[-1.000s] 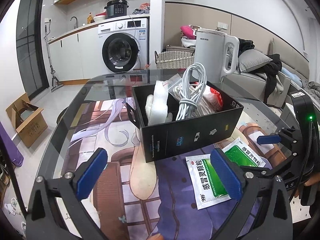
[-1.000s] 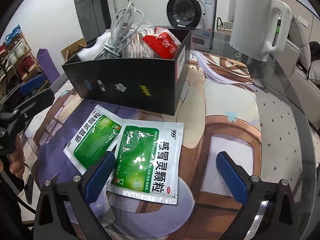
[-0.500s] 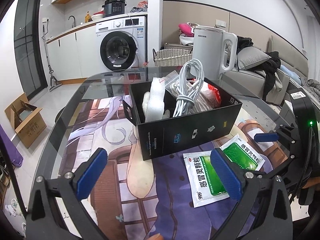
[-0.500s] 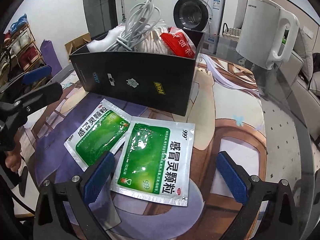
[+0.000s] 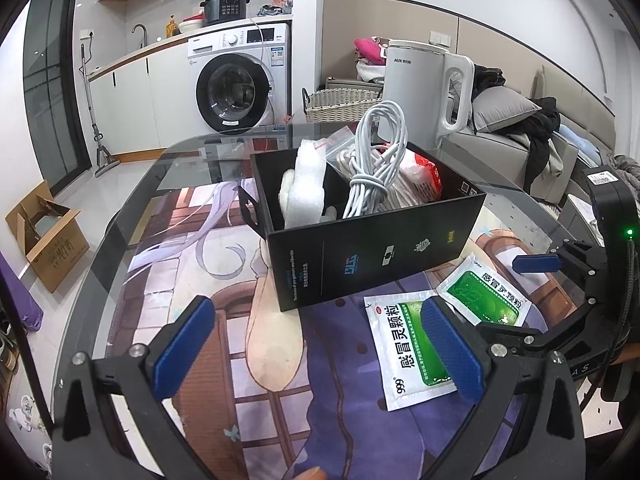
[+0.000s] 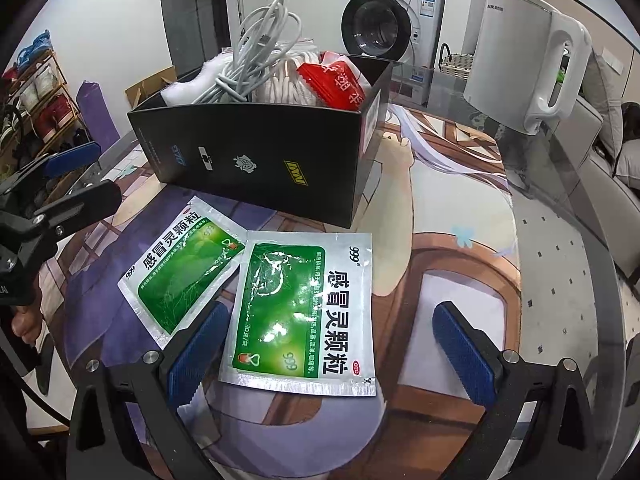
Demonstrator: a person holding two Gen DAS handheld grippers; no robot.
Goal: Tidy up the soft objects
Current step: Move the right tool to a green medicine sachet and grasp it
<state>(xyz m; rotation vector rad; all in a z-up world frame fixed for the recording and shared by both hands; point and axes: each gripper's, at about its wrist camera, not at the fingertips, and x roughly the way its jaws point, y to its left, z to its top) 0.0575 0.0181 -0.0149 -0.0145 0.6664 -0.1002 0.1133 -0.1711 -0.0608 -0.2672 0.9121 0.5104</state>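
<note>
A black box (image 5: 376, 256) (image 6: 260, 160) on the mat holds a white cable bundle (image 5: 376, 164) (image 6: 256, 56), white foam (image 5: 304, 188), a rope bundle and a red packet (image 6: 336, 84). Two green-and-silver medicine sachets lie flat in front of it: one (image 6: 304, 312) (image 5: 472, 292) just ahead of my open, empty right gripper (image 6: 328, 356), the other (image 6: 184, 264) (image 5: 408, 352) to its left. My left gripper (image 5: 316, 348) is open and empty, its right finger (image 5: 452, 348) over that second sachet. The right gripper also shows in the left wrist view (image 5: 536, 262).
A white electric kettle (image 5: 424, 92) (image 6: 524, 64) stands behind the box on the glass table (image 5: 132, 224). The printed mat (image 6: 460, 264) covers the tabletop. A washing machine, wicker basket, sofa and a cardboard box on the floor lie beyond.
Both grippers have drawn back and risen a little, so the box and sachets sit slightly farther off. Nothing on the table moved.
</note>
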